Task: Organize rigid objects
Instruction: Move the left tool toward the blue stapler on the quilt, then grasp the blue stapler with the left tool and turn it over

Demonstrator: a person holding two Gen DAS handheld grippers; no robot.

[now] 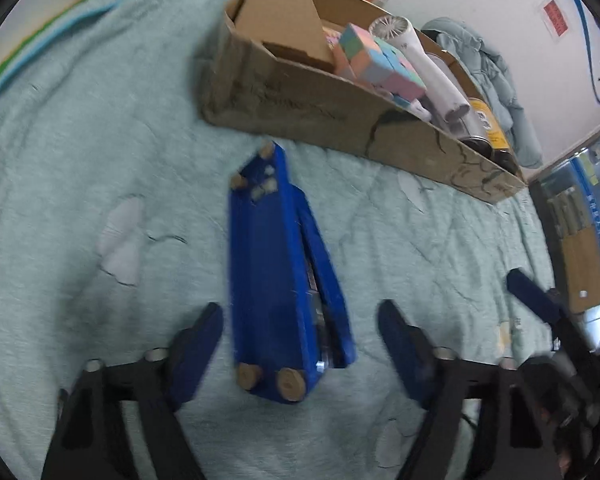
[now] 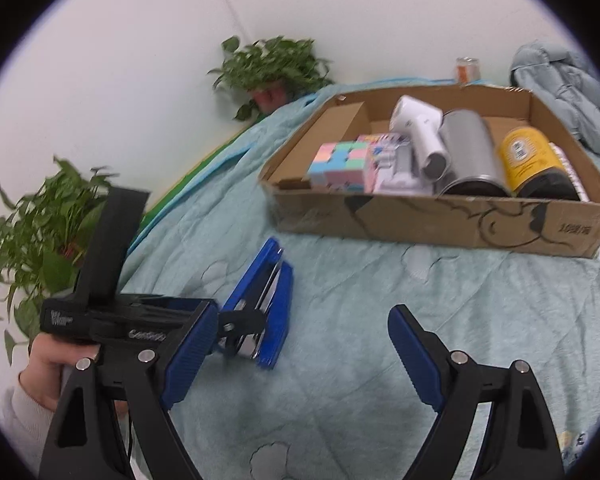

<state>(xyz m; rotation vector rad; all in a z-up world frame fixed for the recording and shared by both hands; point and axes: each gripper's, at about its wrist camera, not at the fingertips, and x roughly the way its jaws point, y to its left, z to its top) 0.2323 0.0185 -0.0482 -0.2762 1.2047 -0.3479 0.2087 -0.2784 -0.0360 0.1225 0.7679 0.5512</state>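
A blue plastic stapler with round cork feet (image 1: 274, 280) lies tipped on its side on the pale green quilted bedspread (image 1: 80, 160), just in front of the long brown cardboard box (image 1: 300, 108). In the left wrist view it sits between the blue-padded fingers of the left gripper (image 1: 300, 344), its foot end level with the fingertips and its length running away toward the box. The jaws stand apart, with bedspread showing on both sides of the stapler, more on the right than on the left; neither pad presses on it.

From the right wrist view the same stapler (image 2: 266, 304) lies to the left of the right gripper (image 2: 300, 352), outside its span. The right jaws are spread wide with only bedspread between them. The left gripper's black body (image 2: 140, 320), gripped by a hand (image 2: 50, 364) in a pale sleeve, reaches in from the left, with one black fingertip lying over the near end of the stapler.

In the box rest a pastel puzzle cube (image 2: 338, 162), a white handheld fan (image 2: 422, 132), a silver metal can (image 2: 470, 152) and a yellow-labelled dark jar (image 2: 534, 160). Two potted green plants (image 2: 272, 68) stand along the white wall.
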